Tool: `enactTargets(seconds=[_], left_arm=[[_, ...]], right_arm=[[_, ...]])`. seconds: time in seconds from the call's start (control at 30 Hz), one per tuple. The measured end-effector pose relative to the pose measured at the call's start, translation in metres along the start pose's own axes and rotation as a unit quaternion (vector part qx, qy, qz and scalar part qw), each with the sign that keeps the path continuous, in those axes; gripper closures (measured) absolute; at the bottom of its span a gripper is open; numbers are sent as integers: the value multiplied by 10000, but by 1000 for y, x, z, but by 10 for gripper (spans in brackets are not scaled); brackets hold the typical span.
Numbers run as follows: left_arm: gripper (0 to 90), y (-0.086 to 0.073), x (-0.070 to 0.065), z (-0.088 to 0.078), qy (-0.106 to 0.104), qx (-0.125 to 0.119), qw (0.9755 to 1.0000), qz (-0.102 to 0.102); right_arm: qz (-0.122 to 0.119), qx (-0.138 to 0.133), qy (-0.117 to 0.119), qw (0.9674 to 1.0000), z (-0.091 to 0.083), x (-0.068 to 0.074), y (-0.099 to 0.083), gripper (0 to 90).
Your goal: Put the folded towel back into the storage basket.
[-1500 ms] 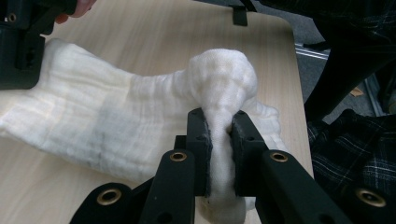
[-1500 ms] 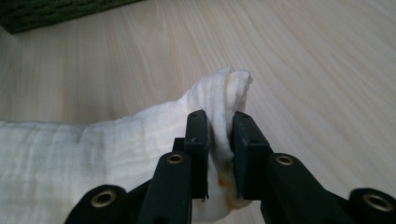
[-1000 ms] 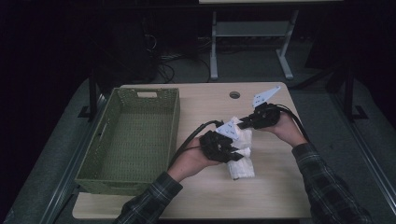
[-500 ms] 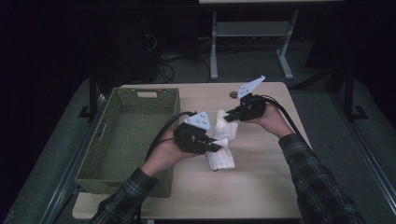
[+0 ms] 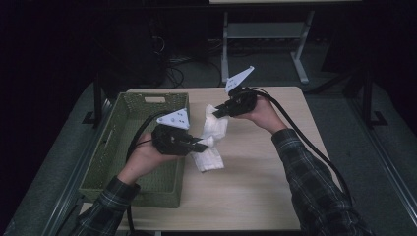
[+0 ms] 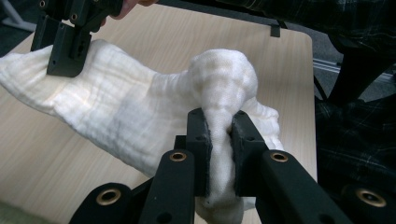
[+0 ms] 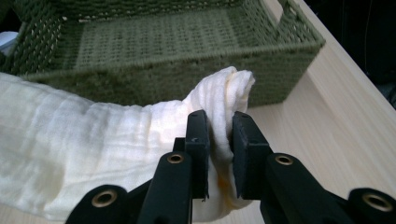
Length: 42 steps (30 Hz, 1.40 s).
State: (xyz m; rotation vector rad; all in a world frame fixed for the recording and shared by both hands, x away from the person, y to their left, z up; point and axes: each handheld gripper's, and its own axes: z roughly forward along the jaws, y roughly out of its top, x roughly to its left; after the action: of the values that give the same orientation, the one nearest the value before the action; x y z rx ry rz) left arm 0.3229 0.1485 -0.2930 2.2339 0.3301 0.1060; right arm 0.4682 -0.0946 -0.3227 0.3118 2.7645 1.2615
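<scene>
A white folded cloth (image 5: pixel 212 140) hangs above the wooden table (image 5: pixel 255 187), held between both grippers. My left gripper (image 5: pixel 202 143) is shut on its near end, and the cloth (image 6: pixel 140 112) bulges up between the two black pads (image 6: pixel 198 140). My right gripper (image 5: pixel 215 113) is shut on the far end, next to the basket. In the right gripper view the cloth (image 7: pixel 84 140) is pinched at a folded corner between that gripper (image 7: pixel 219 154). The other hand's gripper (image 6: pixel 65 42) grips the cloth's far corner in the left gripper view.
A green woven basket (image 5: pixel 123 147) stands on the table's left side, empty inside, its wall (image 7: pixel 177 70) close behind the cloth. A small round hole sits near the table's far edge. Black cables trail from both grippers. Dark floor and a desk frame (image 5: pixel 265 44) lie beyond.
Both hands have carried the cloth up and leftward toward the basket. The cloth now hangs lifted between the grippers instead of lying bunched on the table.
</scene>
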Motion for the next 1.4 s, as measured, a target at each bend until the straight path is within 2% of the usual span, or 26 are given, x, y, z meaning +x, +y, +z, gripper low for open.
enactTargets(seconds=[0.3,0.53,0.6,0.93,1.07,1.1,1.23,1.4], left_arm=[[794,-15,5,-32,273,39,9996,-64],[793,-34,10,-55,483,76,9986,-186],[793,-40,11,-62,541,88,9982,-236],[793,-69,12,-93,790,143,9960,-404],[793,-77,11,-95,787,179,9957,-445],[792,-81,11,-95,778,195,9957,-456],[791,-95,9,-88,778,348,9952,-491],[790,-105,8,-79,619,409,9959,-521]], right_arm=[[-211,-86,119,9997,23,1,34,778],[-338,-142,181,9992,43,3,57,778],[-306,-158,217,9992,50,4,63,778],[-484,-159,337,9981,92,13,86,779],[-511,-133,378,9979,103,18,90,779],[-556,-106,401,9976,111,22,91,779],[-546,-30,453,9975,122,25,86,779],[-523,95,556,9970,138,29,78,779]])
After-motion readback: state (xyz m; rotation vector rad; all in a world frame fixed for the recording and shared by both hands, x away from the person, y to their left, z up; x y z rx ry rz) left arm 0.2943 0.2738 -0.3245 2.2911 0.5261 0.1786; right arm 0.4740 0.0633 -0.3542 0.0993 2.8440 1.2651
